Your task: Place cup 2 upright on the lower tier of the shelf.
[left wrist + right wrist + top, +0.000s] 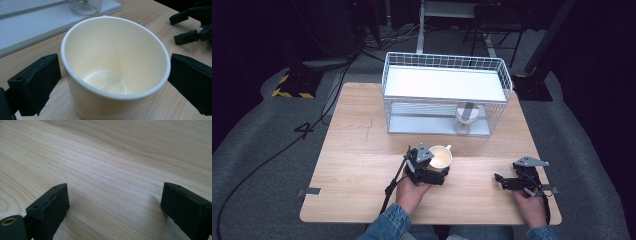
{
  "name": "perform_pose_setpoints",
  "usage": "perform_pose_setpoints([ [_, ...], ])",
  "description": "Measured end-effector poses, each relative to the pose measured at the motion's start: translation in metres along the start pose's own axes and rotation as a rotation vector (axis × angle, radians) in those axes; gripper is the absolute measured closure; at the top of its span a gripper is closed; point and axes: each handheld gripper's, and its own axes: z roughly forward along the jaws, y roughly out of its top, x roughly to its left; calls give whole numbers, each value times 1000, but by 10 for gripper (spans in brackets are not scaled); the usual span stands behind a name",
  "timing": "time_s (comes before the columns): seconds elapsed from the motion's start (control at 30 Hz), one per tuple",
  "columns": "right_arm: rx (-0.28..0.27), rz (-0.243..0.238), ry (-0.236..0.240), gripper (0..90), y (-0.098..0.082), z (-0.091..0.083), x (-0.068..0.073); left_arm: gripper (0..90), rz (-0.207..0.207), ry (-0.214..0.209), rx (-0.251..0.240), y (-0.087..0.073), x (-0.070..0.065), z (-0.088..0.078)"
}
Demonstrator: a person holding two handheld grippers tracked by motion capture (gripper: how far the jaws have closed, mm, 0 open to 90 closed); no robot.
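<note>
A: Mug [441, 158] stands upright on the table [362, 150], mouth up, near the front middle, well short of the wire rack [447, 95]. Which hand has it?

B: The left gripper [430, 169]. In the left gripper view the cream mug [112, 65] sits squarely between the two black jaws, one at each flank of the wall, just below the rim. The left-hand jaw looks to touch the wall; at the other I cannot tell contact from a hairline gap. So: straddling, grip not confirmed.

A: Axis?

B: Vertical. Jaws come in level across it, so the closing line runs through the mug's middle. The handle [448, 147] points away from the hand, towards the rack, clear of both jaws.

A: And the right gripper [506, 182]?

B: Well apart, off to the mug's right, low over bare wood. The right gripper view has its jaws standing apart with nothing between them, just table grain [105, 170].

A: So the move turns on?

B: My reading: the left hand is the near one and already lined up; only squeezing and lifting straight up remain.
</note>
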Motion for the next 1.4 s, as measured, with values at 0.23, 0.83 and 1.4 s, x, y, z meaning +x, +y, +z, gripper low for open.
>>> perform_pose_setpoints([
  [0.23,0,0,0,85,0,0,0,0,-19,14,8,-4,4,8],
  [0.83,1,-1,0,85,0,0,0,28,-3,32,-51,-6,1,21],
  [1.4,0,0,0,84,0,0,0,95,56,75,-103,-9,-4,22],
])
